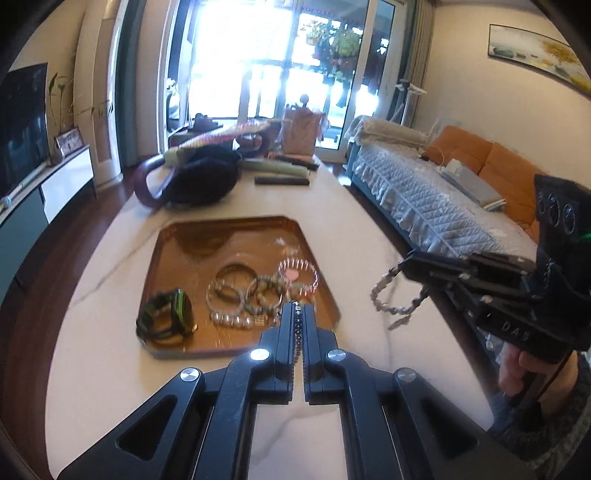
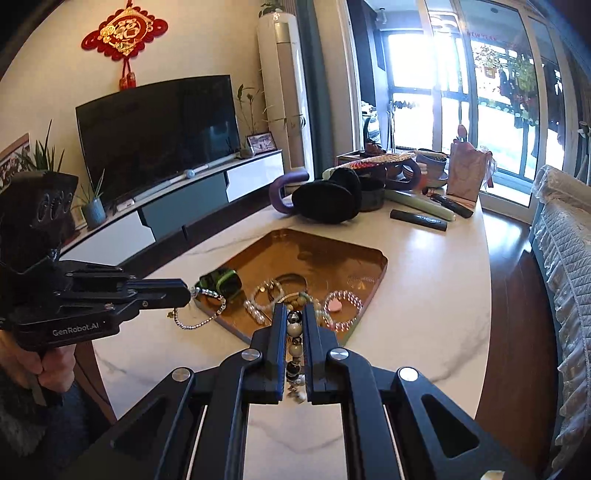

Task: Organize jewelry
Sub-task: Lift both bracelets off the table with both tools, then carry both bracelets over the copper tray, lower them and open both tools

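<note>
The left gripper (image 2: 192, 291), seen from the right-hand camera, carries white lettering on the side of its black body that reads "GenRobot.AI". From the left-hand camera, the right gripper (image 1: 400, 266) shows pale letters on its black body; only "DAS" or something close to it can be made out, the rest being blurred. High on the glass door (image 2: 491, 92), red letters read roughly "NEW YEAR", faint against the glare. The red knot ornament (image 2: 125, 35) on the wall bears one gold Chinese character, too small to read surely
</note>
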Available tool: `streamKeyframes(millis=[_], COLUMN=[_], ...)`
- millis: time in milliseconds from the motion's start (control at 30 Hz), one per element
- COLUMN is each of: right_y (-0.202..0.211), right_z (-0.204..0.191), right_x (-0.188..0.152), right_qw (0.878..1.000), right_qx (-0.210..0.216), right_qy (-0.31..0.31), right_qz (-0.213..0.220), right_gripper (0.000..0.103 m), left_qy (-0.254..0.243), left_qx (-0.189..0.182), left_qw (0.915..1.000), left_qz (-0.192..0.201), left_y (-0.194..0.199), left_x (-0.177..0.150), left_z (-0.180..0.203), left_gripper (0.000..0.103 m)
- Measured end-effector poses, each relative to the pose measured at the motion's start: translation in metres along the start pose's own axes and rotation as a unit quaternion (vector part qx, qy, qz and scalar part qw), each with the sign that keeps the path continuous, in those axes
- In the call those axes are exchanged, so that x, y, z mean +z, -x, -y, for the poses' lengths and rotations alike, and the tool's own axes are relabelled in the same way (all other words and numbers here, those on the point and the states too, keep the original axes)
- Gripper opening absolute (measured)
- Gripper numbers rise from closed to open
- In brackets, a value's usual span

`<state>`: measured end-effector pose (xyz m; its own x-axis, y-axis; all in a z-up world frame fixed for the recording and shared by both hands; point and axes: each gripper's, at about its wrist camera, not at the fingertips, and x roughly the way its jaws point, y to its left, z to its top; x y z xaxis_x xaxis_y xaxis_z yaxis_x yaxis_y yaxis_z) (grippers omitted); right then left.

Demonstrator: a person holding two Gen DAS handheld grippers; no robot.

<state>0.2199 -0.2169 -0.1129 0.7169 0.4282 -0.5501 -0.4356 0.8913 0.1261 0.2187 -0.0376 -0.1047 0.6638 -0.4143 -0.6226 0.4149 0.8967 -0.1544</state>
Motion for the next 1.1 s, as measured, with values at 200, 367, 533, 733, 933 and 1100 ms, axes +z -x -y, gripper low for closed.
streamKeyframes(millis=[200, 367, 533, 733, 933, 1100], right_y=[0.012, 0.018, 0.006, -0.028, -0.078, -0.117], right_z=[-0.014, -0.026, -0.034, -0.034, -0.022, -0.010], right_x=[0.023, 0.048, 0.065, 0.071, 0.065, 0.062], right_qw=[1.000, 0.999, 0.998, 0.999, 0.999, 0.999], right_qx=[0.006, 0.010, 0.019, 0.029, 0.031, 0.030], right_qy=[0.012, 0.015, 0.009, -0.007, -0.022, -0.036], right_qz=[0.021, 0.044, 0.053, 0.044, 0.011, -0.006], right_gripper=[0.007, 0.007, 0.007, 0.007, 0.007, 0.007], left_qy=[-0.008, 0.000, 0.000, -0.003, 0.008, 0.026], left_qx=[0.022, 0.022, 0.029, 0.054, 0.074, 0.084], left_qw=[0.9991, 0.9979, 0.9970, 0.9963, 0.9965, 0.9961], left_qz=[0.036, 0.062, 0.072, 0.067, 0.038, 0.007], left_y=[0.015, 0.022, 0.018, -0.005, -0.048, -0.090], left_x=[0.029, 0.046, 0.056, 0.060, 0.055, 0.048], left_z=[0.003, 0.001, -0.004, -0.016, -0.041, -0.066], left_gripper=[0.003, 0.003, 0.003, 0.003, 0.003, 0.003])
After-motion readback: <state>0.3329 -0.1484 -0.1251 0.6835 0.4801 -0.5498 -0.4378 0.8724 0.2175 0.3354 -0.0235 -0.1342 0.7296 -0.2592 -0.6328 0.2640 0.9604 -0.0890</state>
